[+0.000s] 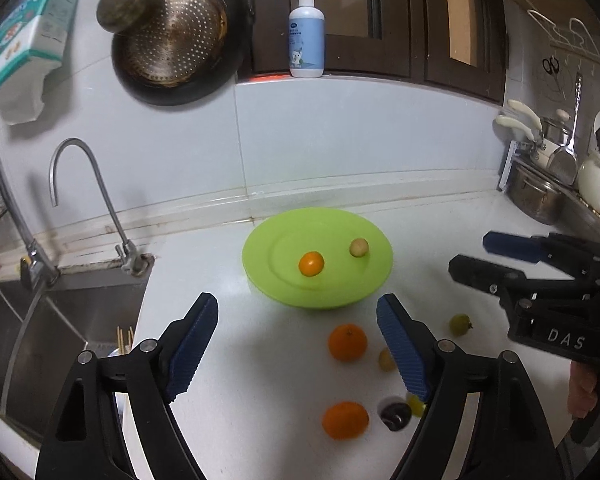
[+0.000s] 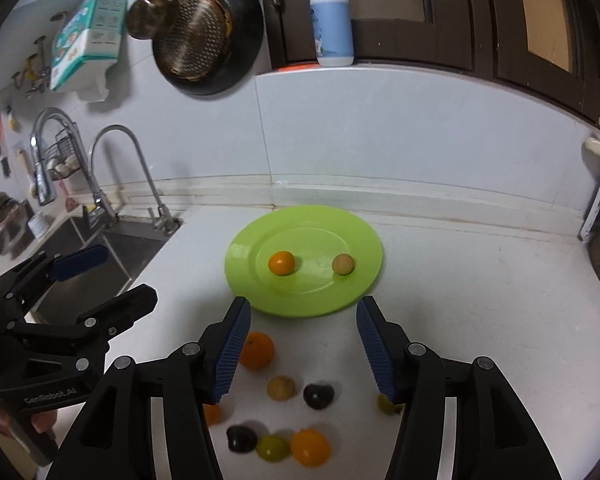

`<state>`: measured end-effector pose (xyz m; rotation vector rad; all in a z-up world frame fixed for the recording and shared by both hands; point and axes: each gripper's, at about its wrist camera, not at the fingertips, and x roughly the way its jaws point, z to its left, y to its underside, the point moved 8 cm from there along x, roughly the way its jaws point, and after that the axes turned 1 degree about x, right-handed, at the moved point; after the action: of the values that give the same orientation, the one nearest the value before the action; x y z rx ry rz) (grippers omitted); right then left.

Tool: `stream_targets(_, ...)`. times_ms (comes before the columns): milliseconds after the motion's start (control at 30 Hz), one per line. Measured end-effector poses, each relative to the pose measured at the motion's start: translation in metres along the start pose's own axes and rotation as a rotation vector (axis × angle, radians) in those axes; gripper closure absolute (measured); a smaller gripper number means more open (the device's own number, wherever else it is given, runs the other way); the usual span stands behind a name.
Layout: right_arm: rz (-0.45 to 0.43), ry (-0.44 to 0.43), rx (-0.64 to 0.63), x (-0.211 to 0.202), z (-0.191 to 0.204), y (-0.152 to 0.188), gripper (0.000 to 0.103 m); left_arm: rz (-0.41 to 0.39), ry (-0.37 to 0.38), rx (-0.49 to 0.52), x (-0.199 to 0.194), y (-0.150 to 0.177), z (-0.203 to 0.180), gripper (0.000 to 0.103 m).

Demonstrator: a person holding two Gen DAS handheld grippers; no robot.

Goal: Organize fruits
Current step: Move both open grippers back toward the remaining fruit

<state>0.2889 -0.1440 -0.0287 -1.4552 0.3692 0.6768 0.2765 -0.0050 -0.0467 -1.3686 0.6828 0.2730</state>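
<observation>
From the left wrist, the left gripper [image 1: 298,314] hangs above the white surface [image 1: 260,380] with its blue fingers [image 1: 194,344] spread wide and nothing between them. Just ahead sits the green plate [image 1: 260,240], carrying a small orange fruit [image 1: 311,263] and, a little apart to its right, a pale yellowish fruit [image 1: 358,247]. Nearer the camera, off the plate, lie an orange [image 1: 347,341], a second orange [image 1: 345,419], a small yellow fruit [image 1: 386,359] half behind the right-hand finger, a dark fruit [image 1: 395,415] and a green fruit [image 1: 459,324]. The right gripper [image 1: 466,254] reaches in from the right edge, its fingers parted and empty. Over to the right wrist: the right gripper [image 2: 303,312] shows its ribbed fingers [image 2: 232,354] moderately open, holding nothing, hovering just short of the plate's [image 2: 364,236] near rim. Both little fruits sit on the plate here too. Below, the loose fruit is scattered on the surface [image 2: 480,320], one orange [image 2: 257,350] just beside the left-hand finger. The left gripper [image 2: 116,272] stands at the left edge, over by the sink [image 2: 112,260], open and empty.
</observation>
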Motion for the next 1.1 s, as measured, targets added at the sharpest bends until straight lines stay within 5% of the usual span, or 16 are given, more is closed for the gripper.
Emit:
stream_targets(633,0.005,0.046,-0.129,-0.038,-0.002,0.052,0.047,-0.053,-0.097,0.092,-0.036,0.042,-0.022,0.019)
stream_targets(1100,0.110,0.044,-0.203,-0.027,0.002,0.095,0.047,0.060,-0.047,0.153,-0.011,0.086,-0.037,0.019)
